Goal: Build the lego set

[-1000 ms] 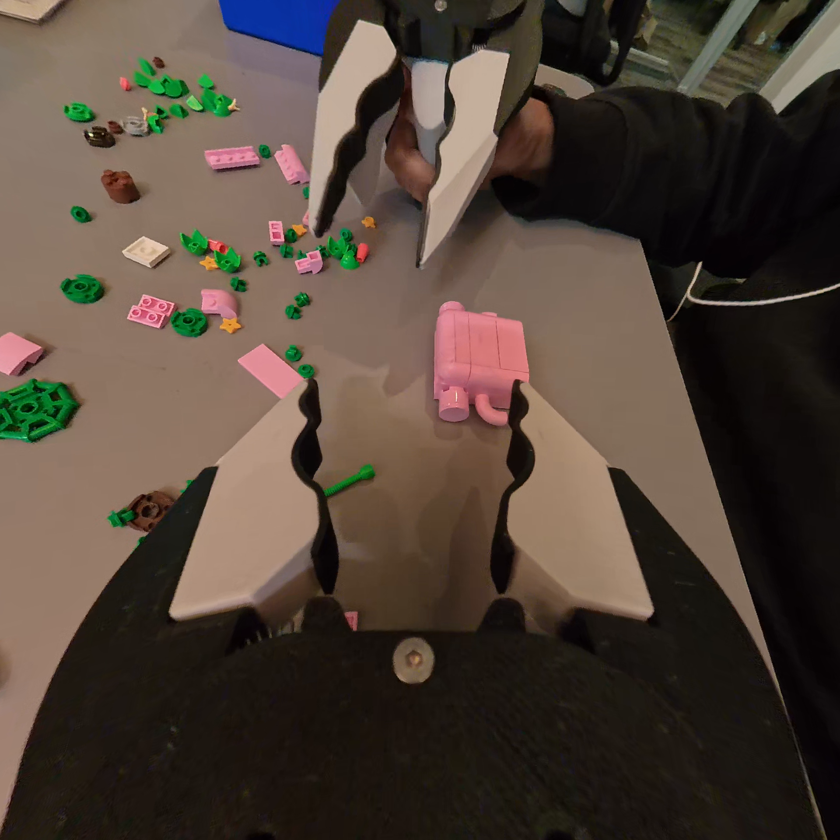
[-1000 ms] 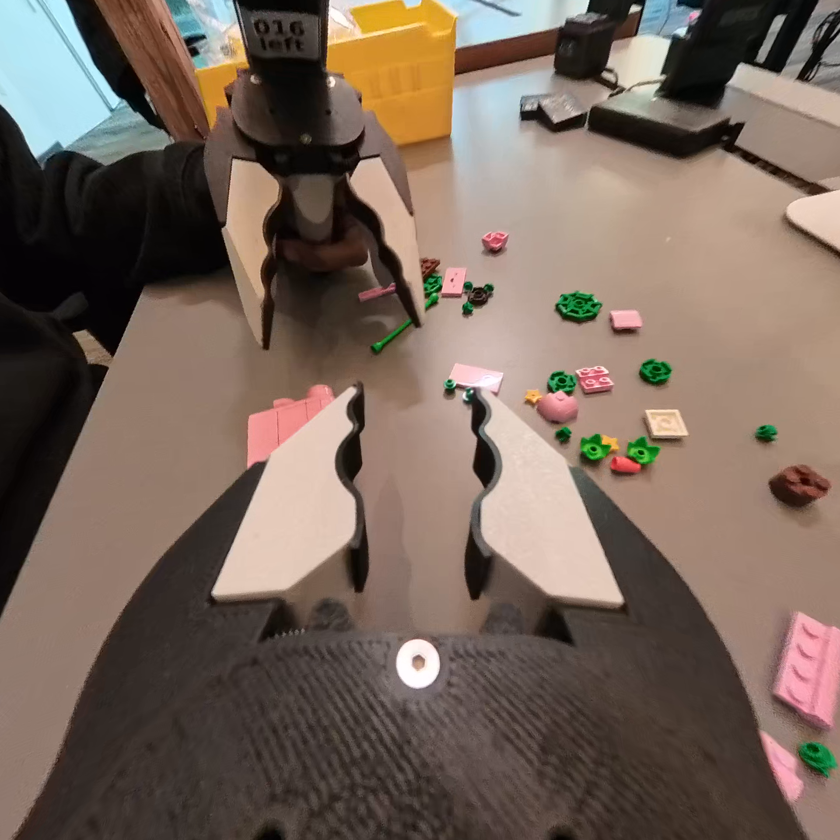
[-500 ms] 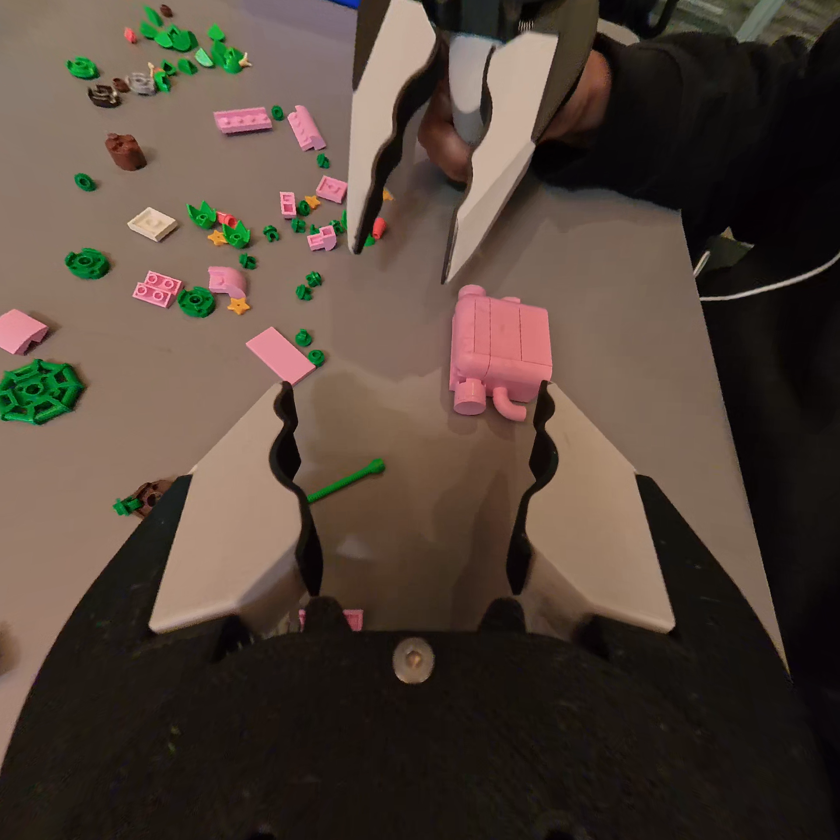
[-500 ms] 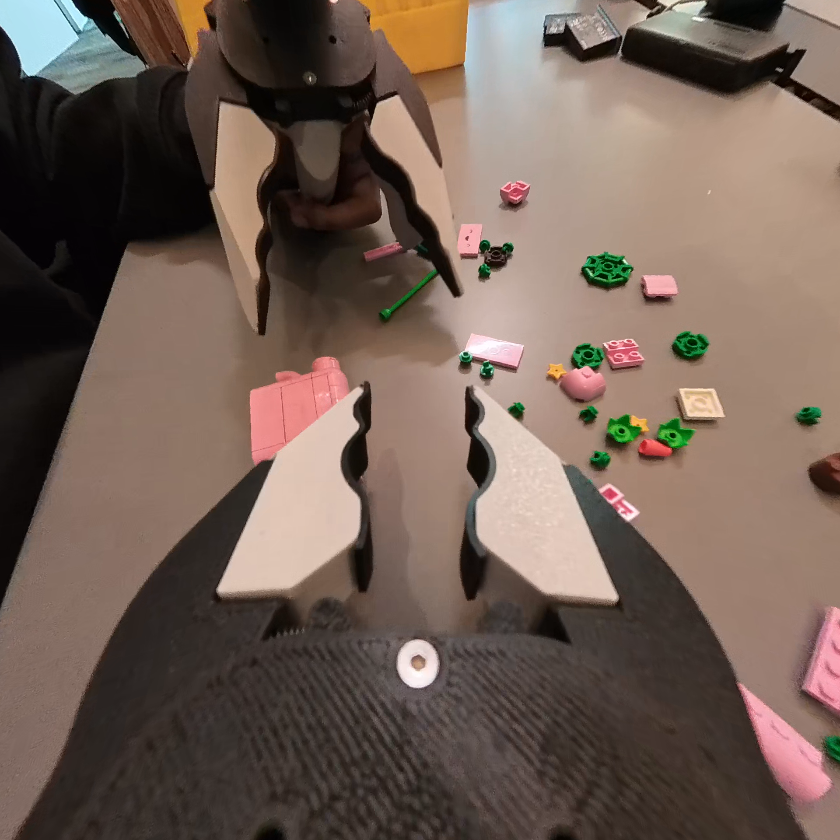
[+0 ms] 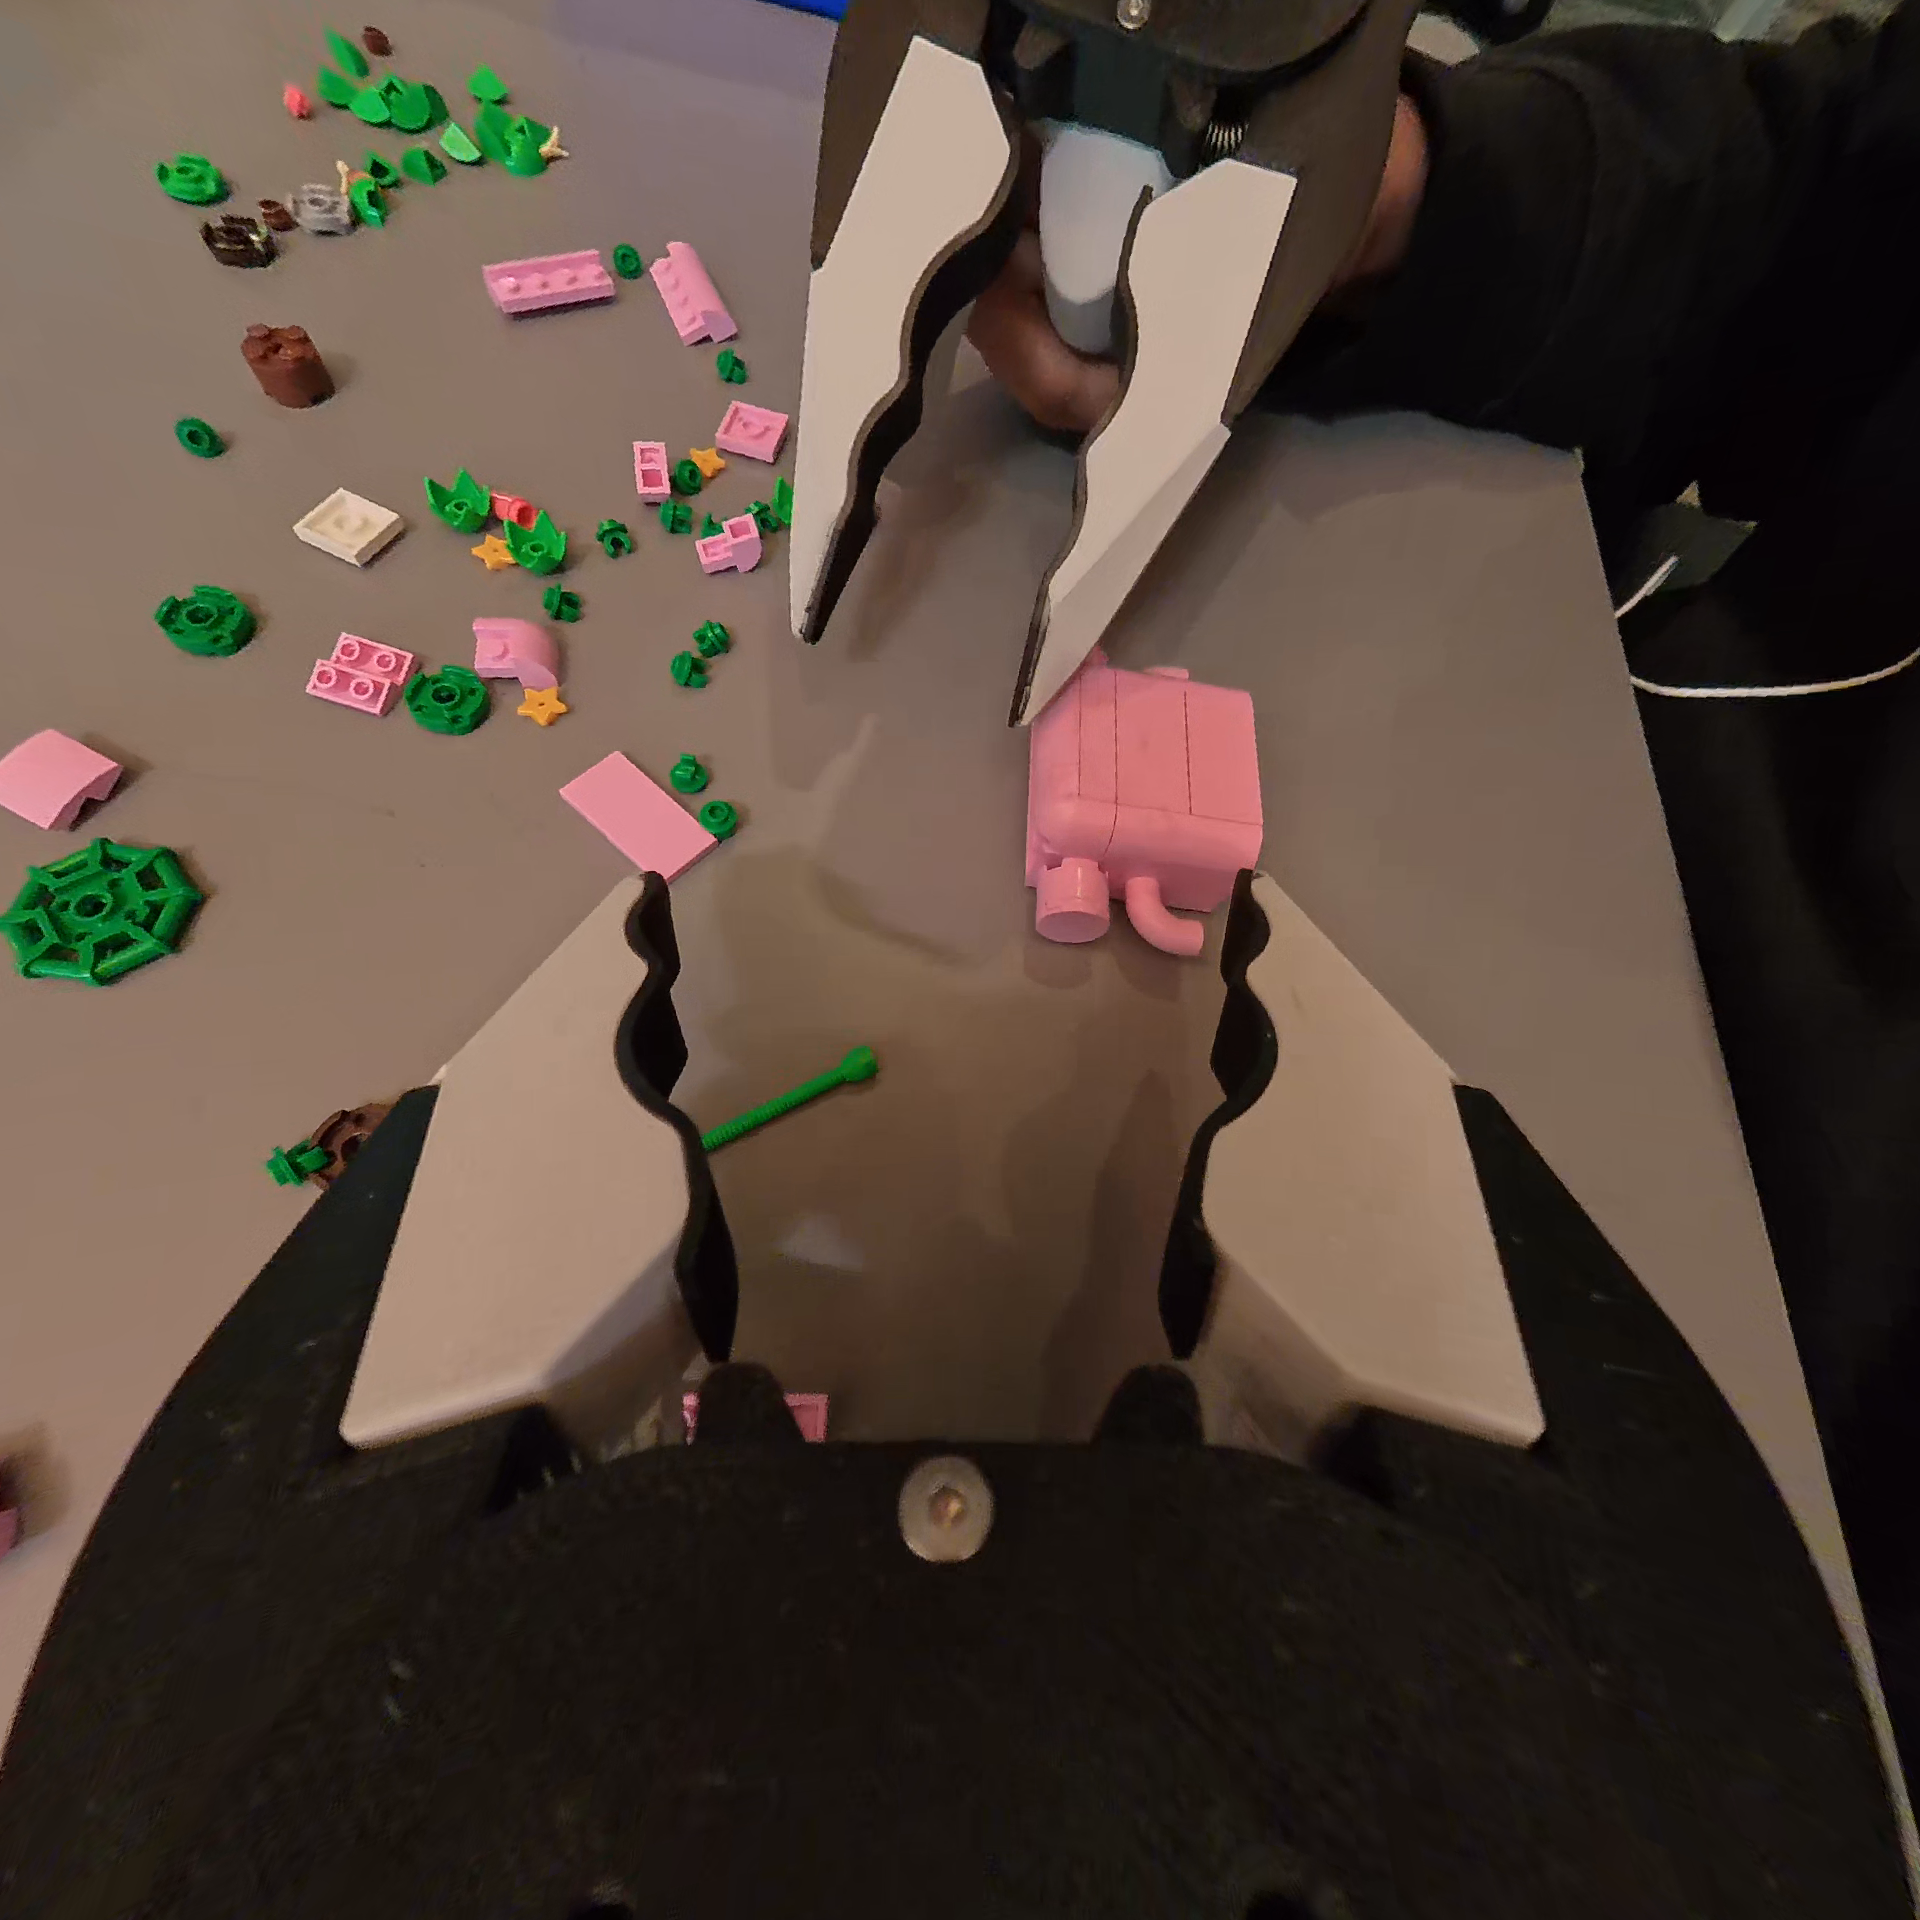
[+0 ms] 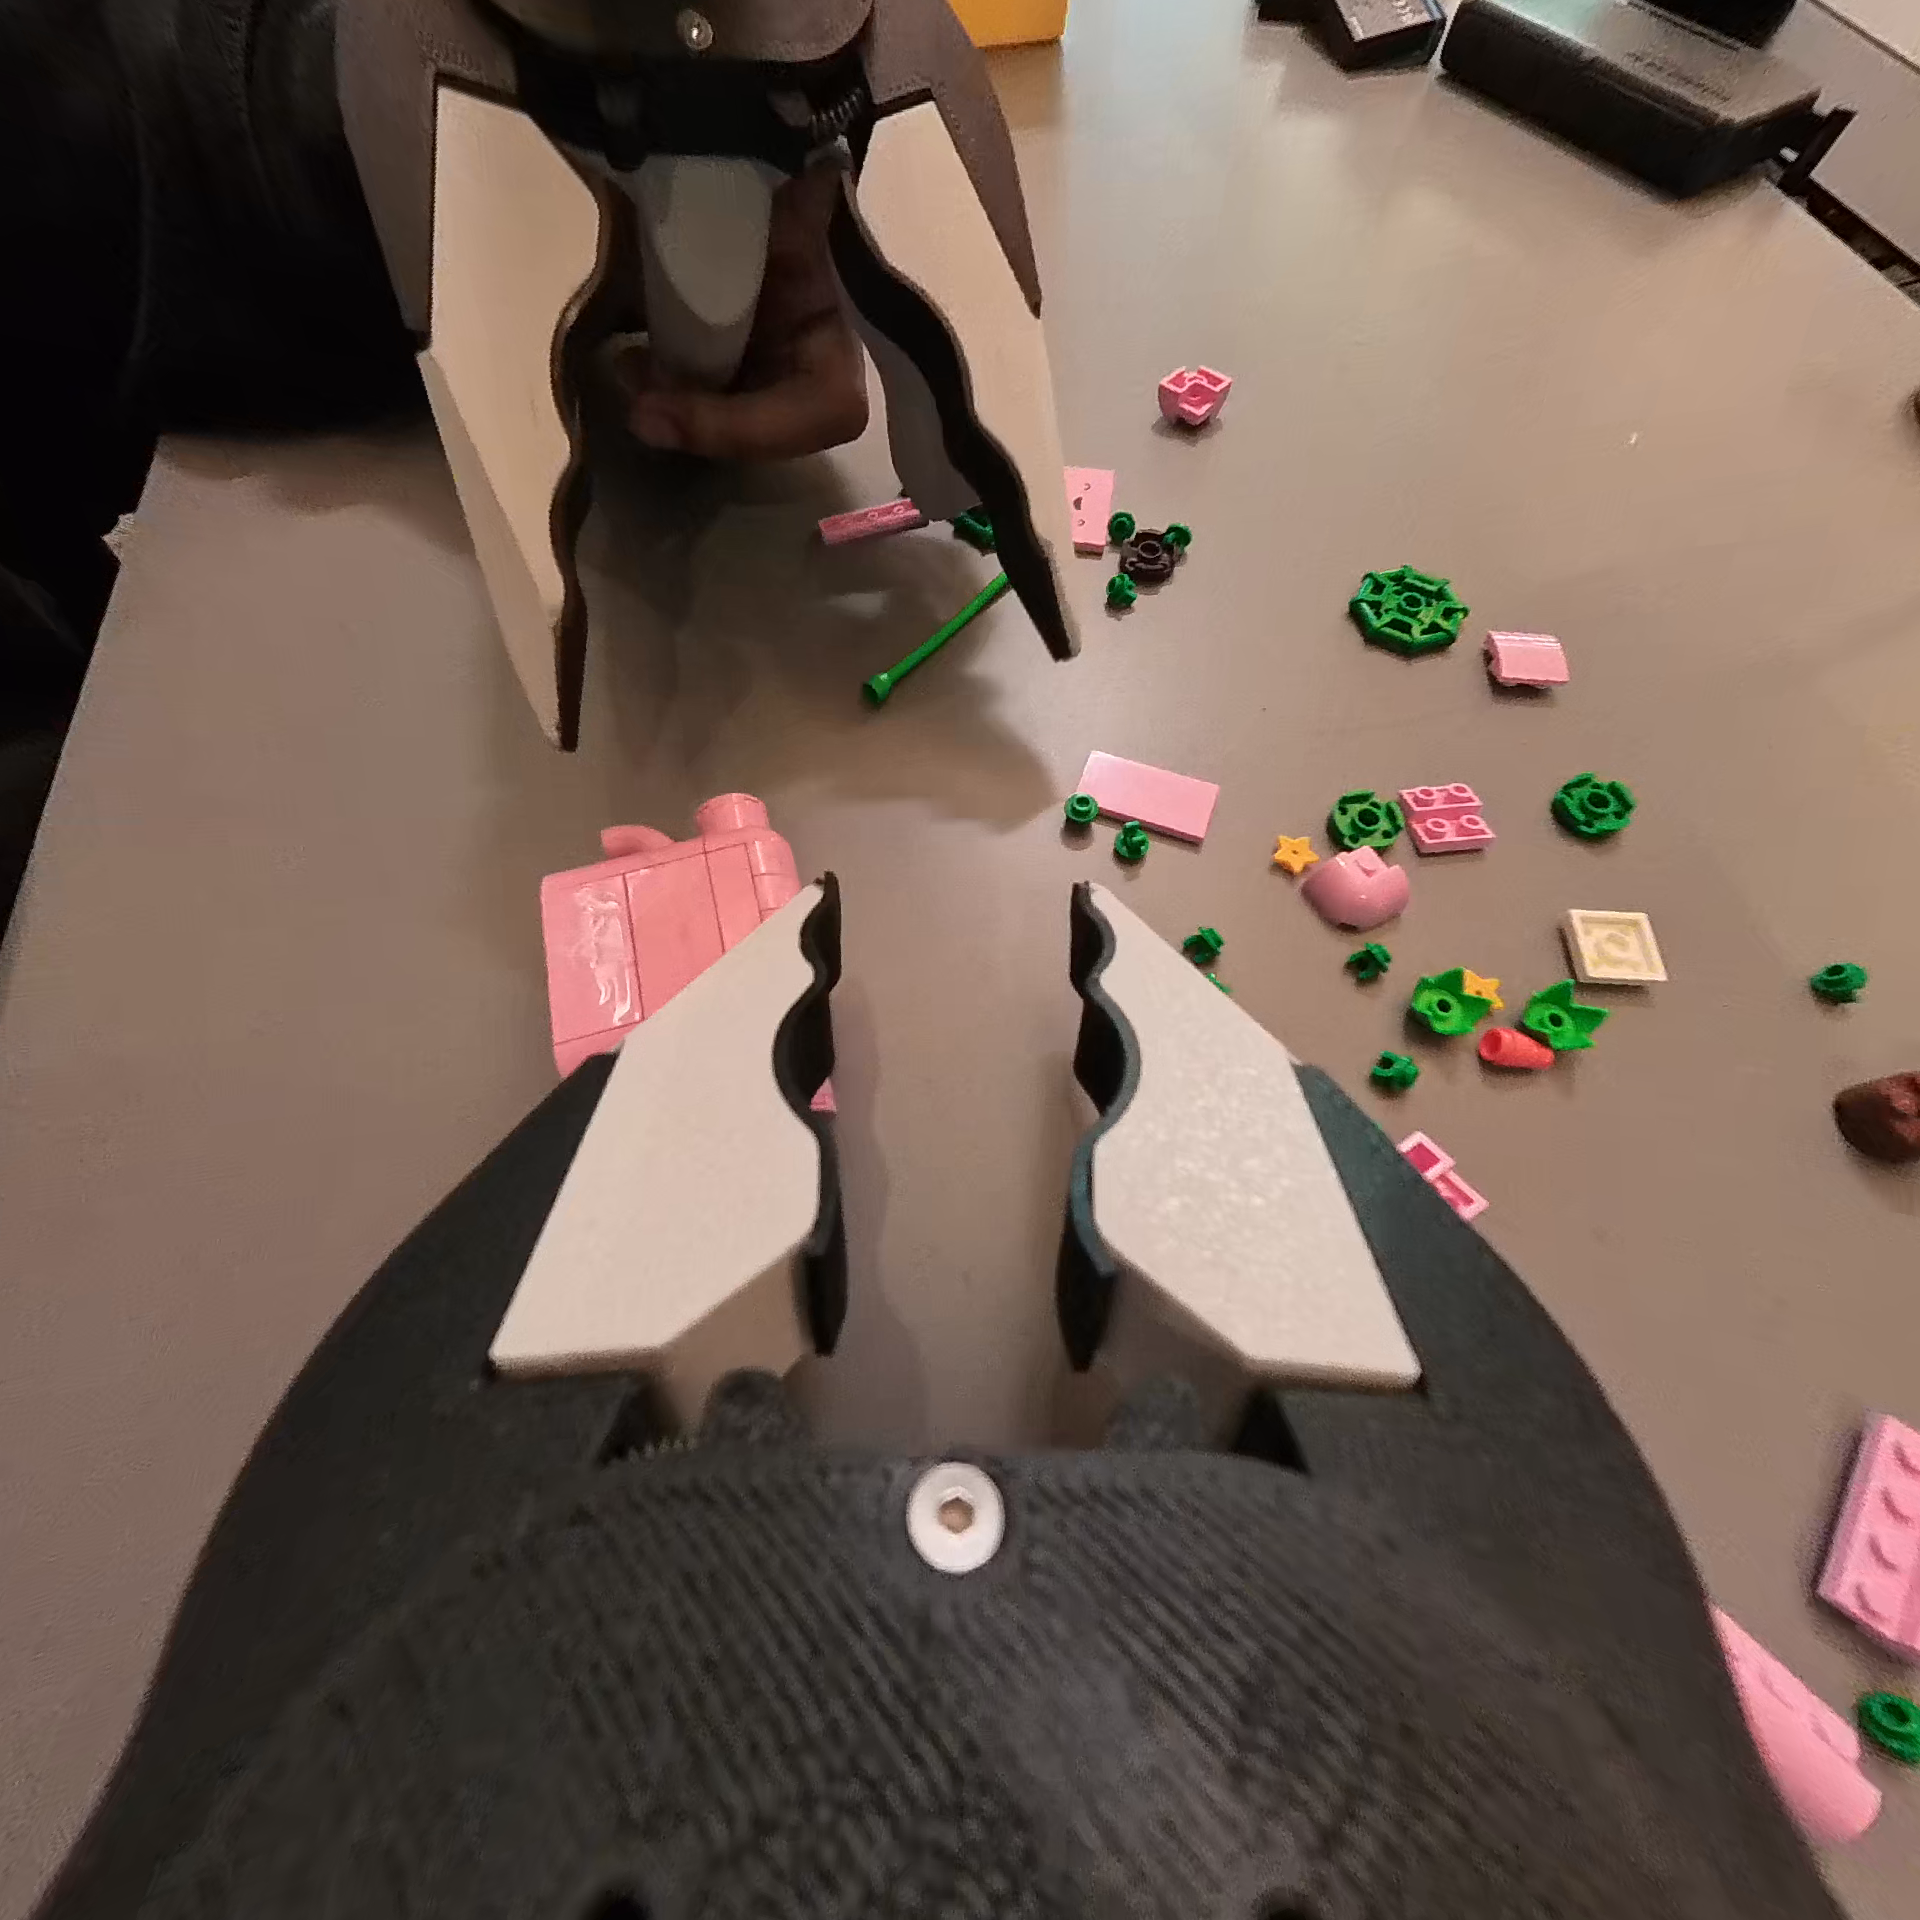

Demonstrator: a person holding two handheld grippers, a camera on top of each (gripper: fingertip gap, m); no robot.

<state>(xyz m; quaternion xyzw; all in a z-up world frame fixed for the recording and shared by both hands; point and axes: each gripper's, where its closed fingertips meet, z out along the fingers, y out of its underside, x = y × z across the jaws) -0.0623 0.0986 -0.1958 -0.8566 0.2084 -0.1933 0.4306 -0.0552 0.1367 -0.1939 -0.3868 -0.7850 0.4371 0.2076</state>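
Observation:
A pink assembled lego block [image 5: 1143,800] with a round stud and a curved tail lies on the grey table near its right edge. My left gripper [image 5: 948,894] is open and empty, with its right fingertip just beside the block's tail end. My right gripper [image 5: 920,675] comes from the far side, open and empty, one fingertip at the block's far corner. In the right wrist view my right gripper [image 6: 953,888] is open, and the block [image 6: 644,935] is partly under its left finger. The left gripper [image 6: 812,696] faces it. A green stem [image 5: 790,1101] lies between the left fingers.
Loose pieces are scattered to the left: a pink flat tile [image 5: 636,810], a green web plate [image 5: 94,914], a white tile [image 5: 348,525], a brown round brick [image 5: 286,364], and pink plates [image 5: 358,673]. The table edge [image 5: 1662,831] and a dark sleeve [image 5: 1662,229] are to the right. Black boxes [image 6: 1621,94] stand far back. Spacing between my two grippers at the tips: around 5 cm. The block [image 6: 644,935] is about 4 cm from both grippers' fingertips. Seen from the left wrist view [image 5: 1173,767] as well. My left tips are roughly 4 cm from the green stem [image 5: 790,1101]. Look for it in the right wrist view [image 6: 914,652] too.
Both grippers have moved towards each other and the pink block. The left gripper has opened wider. The right gripper's fingertip now reaches the block's far corner.

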